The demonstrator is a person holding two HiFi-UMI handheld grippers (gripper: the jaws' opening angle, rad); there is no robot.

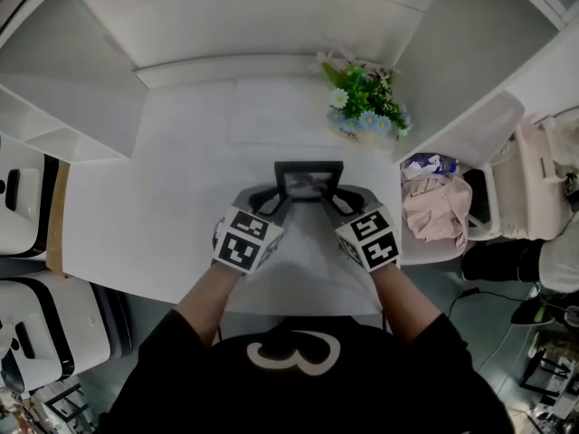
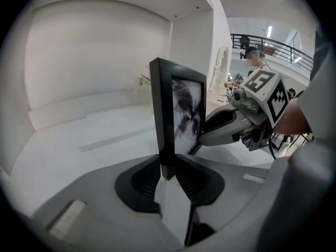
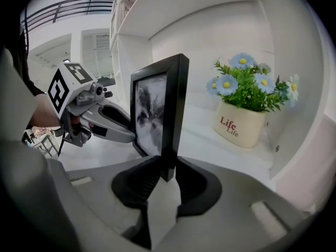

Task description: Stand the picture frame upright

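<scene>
Left jaws: the jaws of the left gripper are standing partly apart and are pressing, one pad on each face, on the lower end of the picture frame's left side bar.
Right jaws: the jaws of the right gripper are standing at about the same gap and are pinching the lower end of the frame's right side bar in the same way.
Frame, place: it is sitting at the centre of the head view, just above the middle, between the two grippers and over the white tabletop.
Frame, attitude: it is standing close to upright in both gripper views, with its dark picture side facing back toward the person.
Frame, base: cannot tell whether the bottom edge is touching the tabletop.
Grippers, layout: they are coming in from the lower left and lower right of the head view and are converging on the frame.
Surroundings: a cream flower pot with blue and white flowers is standing at the upper right of the head view, apart from the frame.
</scene>
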